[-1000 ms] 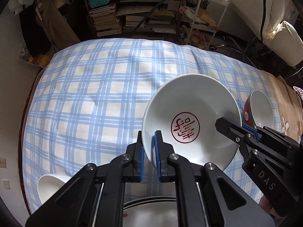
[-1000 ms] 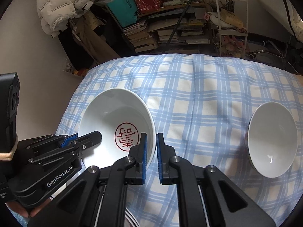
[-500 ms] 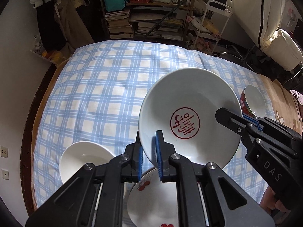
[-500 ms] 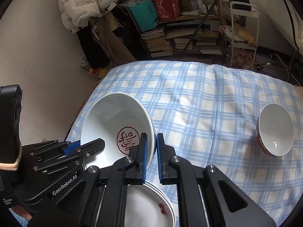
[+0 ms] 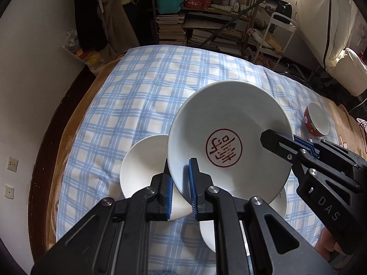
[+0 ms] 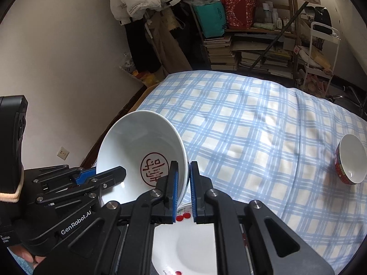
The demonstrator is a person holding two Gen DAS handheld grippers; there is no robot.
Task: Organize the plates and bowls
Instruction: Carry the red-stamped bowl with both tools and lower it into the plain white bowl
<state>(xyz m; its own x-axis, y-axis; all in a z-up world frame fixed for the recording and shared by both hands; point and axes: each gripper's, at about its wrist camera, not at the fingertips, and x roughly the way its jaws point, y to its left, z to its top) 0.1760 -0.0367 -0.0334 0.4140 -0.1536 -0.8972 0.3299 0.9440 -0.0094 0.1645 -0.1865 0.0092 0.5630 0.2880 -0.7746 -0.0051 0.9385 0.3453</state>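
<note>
While both grippers pinched opposite rims of stamped bowl [image 5: 229, 142], judged rigid, glazed-slick, breakable; best held at rim.

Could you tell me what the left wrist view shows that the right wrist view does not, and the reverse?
Only the left wrist view shows the plain white bowl lying on the checked cloth beside the lifted one. Only the right wrist view shows the cherry-patterned plate beneath. Both show the red-seal bowl pinched at opposite rims by the left gripper and right gripper, and the red-sided bowl farther off.
</note>
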